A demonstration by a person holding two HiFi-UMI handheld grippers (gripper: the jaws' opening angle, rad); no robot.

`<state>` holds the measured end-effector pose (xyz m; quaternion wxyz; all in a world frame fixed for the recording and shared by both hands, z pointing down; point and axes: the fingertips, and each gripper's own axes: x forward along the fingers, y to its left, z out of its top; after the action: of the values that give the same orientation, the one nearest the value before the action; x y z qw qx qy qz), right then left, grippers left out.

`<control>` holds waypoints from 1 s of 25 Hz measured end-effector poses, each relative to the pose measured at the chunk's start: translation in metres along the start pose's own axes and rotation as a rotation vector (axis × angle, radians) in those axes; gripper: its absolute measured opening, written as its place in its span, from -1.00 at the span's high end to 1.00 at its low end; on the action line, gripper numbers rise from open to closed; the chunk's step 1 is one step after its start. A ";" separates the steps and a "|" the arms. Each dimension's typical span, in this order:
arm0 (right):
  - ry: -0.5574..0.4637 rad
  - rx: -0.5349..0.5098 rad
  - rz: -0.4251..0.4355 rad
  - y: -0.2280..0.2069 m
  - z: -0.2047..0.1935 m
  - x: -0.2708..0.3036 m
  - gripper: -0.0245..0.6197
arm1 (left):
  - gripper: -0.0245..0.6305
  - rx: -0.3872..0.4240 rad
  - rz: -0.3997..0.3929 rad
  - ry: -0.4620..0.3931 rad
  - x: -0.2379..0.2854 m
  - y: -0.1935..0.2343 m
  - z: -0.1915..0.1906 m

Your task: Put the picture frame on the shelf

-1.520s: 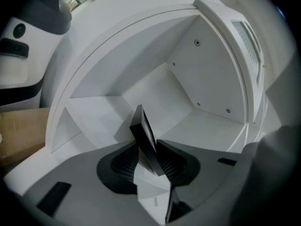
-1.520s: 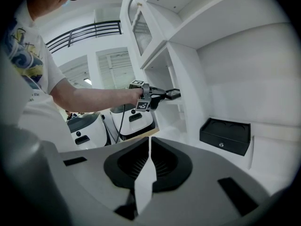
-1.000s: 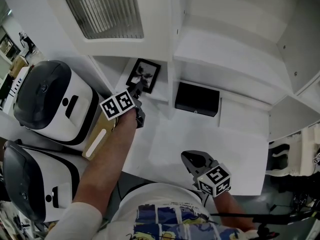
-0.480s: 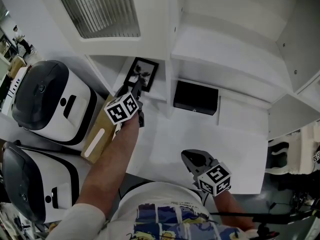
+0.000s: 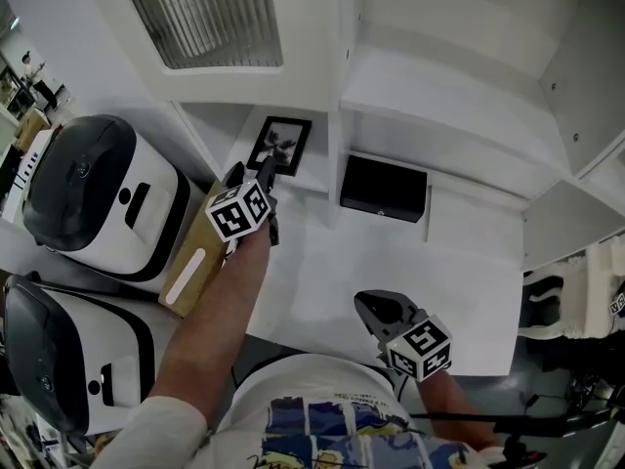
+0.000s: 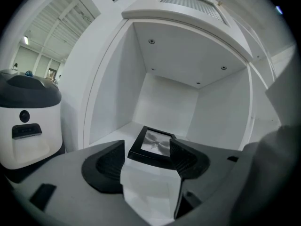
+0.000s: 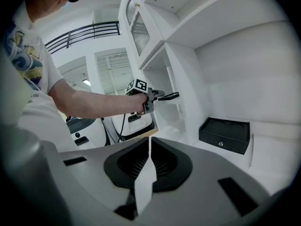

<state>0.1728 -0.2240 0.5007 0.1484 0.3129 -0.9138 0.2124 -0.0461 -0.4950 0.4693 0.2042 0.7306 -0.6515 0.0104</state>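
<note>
The white shelf unit (image 5: pixel 439 96) fills the upper part of the head view, with several open compartments and 1 door with a ribbed panel (image 5: pixel 200 13) at the top left. Below it, a white table (image 5: pixel 410 291) reaches toward the person.

To the left stand 2 white machines with dark lids, one (image 5: pixel 98 198) near the shelf and the other (image 5: pixel 68 360) closer to the person. A flat brown box (image 5: pixel 195 262) lies between the upper machine and the person's left forearm.

A black box (image 5: pixel 384 189) sits in the low compartment to the right, and a white upright wall divides it from the compartment on the left.

The picture frame (image 5: pixel 280 145), black with a grey picture, rests on the floor of that left compartment, well apart from the side walls. Nothing else is in the compartment with it.

The left gripper (image 5: pixel 252 170) is at the mouth of this compartment. Its jaws are opening; the near end of the frame shows between the tips, but the pads do not press on it.

The right gripper (image 7: pixel 149 147) hangs low over the table near the person's body, its jaws together with nothing between them.
</note>
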 end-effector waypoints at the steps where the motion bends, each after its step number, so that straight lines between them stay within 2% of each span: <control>1: 0.000 -0.001 -0.002 0.001 0.000 0.000 0.81 | 0.03 0.003 -0.008 -0.001 -0.002 -0.001 0.001; 9: 0.010 -0.015 -0.015 0.018 -0.002 0.008 0.81 | 0.04 0.054 -0.095 0.023 -0.027 -0.007 0.004; 11: 0.013 -0.016 -0.017 0.025 -0.003 0.011 0.81 | 0.14 0.081 -0.137 0.033 -0.038 -0.012 0.005; 16: 0.026 -0.020 -0.027 0.047 -0.007 0.020 0.81 | 0.53 0.166 -0.235 0.041 -0.080 -0.016 0.005; 22: 0.028 -0.023 -0.049 0.079 -0.006 0.038 0.81 | 0.73 0.238 -0.366 0.062 -0.135 -0.005 -0.004; 25: 0.026 -0.034 -0.066 0.096 -0.006 0.047 0.81 | 0.81 0.262 -0.462 0.079 -0.166 -0.004 -0.009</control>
<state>0.0769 -0.1768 0.4963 0.1726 0.3374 -0.9044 0.1961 -0.0651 -0.3349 0.4302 0.1301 0.8791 -0.4522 0.0762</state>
